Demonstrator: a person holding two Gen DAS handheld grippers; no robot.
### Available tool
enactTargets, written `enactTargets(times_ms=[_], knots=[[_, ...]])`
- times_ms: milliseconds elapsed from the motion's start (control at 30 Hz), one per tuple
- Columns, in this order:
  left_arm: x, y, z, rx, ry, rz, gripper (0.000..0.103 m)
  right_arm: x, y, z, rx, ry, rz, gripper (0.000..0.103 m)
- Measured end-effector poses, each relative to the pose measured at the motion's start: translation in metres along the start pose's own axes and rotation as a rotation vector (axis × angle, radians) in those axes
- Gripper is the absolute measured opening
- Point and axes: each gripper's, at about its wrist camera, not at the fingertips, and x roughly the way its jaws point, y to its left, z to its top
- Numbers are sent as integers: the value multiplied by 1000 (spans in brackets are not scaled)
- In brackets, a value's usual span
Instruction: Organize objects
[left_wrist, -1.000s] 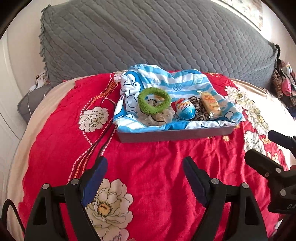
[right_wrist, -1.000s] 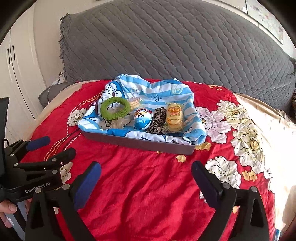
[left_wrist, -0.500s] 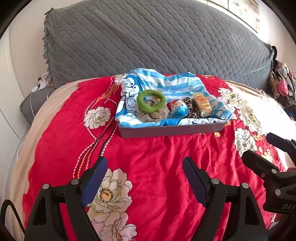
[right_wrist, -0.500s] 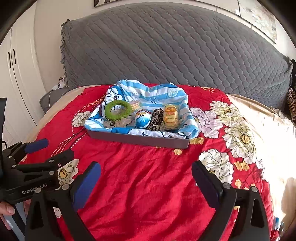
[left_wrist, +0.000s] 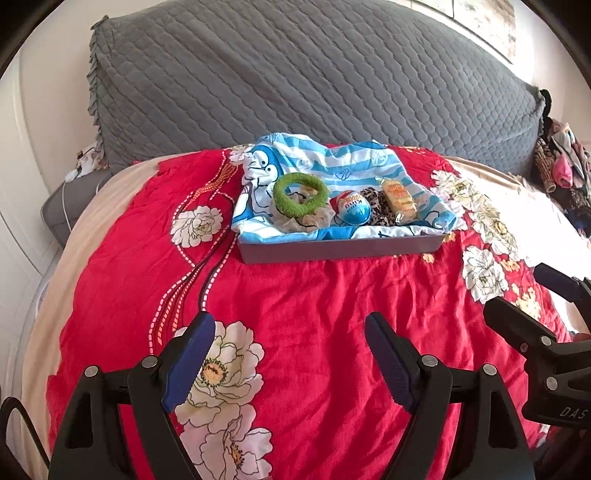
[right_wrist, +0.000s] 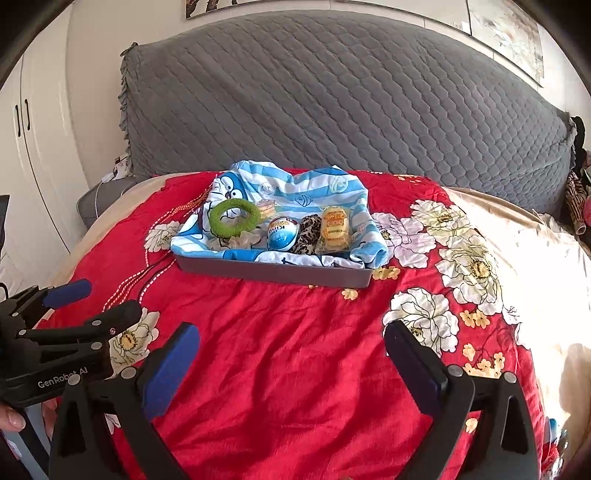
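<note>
Tray (left_wrist: 340, 249) with green ring (left_wrist: 301, 194), egg and snack pack is seen mid-bed; both hand-held grippers (left_wrist: 290, 358) (right_wrist: 291, 365) are held wide, empty; ring judged soft, best pinched across its band.

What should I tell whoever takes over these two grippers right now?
Left gripper: open, empty, over the red bedspread.
Right gripper: open, empty, beside it.
Grey tray, lined with a blue striped cloth, holds a green ring, a toy egg, a leopard-print piece and a yellow snack pack.
Done: those items are in the tray.
Left: nothing loose visible on the bedspread.
</note>
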Motion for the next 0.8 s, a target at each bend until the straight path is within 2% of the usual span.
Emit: enactTargets(times_ms=[400,800], knots=[[2,3,-11,-15,9,0,84,-5,2,-9,2,-18,-10,101],[32,3,-22,-34,33,-6,84,26,-4,-24,27,43,-12,101]])
